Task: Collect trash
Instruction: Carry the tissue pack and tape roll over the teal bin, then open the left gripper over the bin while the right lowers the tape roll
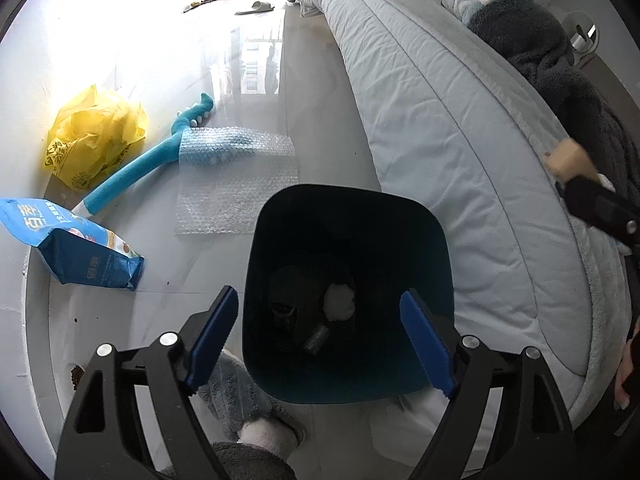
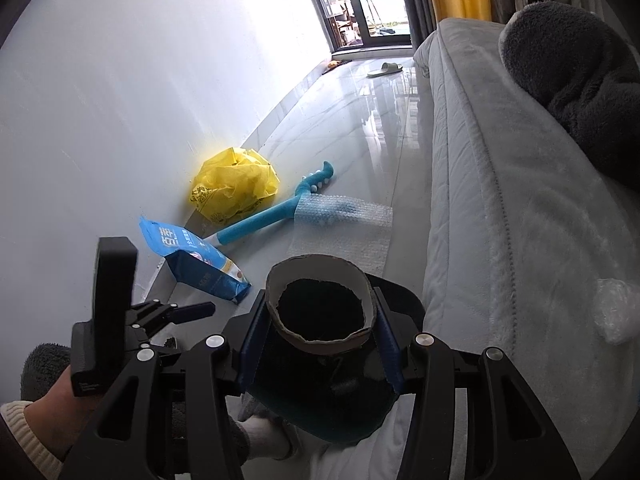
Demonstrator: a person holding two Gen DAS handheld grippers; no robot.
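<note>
A dark teal bin (image 1: pixel 440 256) stands on the floor against the bed. Inside it lie a white crumpled wad (image 1: pixel 339 302) and some dark scraps. My left gripper (image 1: pixel 320 296) hangs over the bin's mouth, open, with nothing between its blue pads. In the right wrist view my right gripper (image 2: pixel 320 296) is shut on a brown cardboard tube (image 2: pixel 320 276), seen end-on, just above the bin (image 2: pixel 328 412). That tube (image 1: pixel 570 158) and the right gripper (image 1: pixel 604 208) also show at the right edge of the left wrist view, over the bed's edge.
On the floor by the wall lie a yellow plastic bag (image 1: pixel 94 136), a blue packet (image 1: pixel 76 244), a bubble wrap sheet (image 1: pixel 236 180) and a blue foam toy (image 1: pixel 140 170). The grey bed (image 1: pixel 460 140) fills the right. A person's slippered foot (image 1: pixel 248 408) stands beside the bin.
</note>
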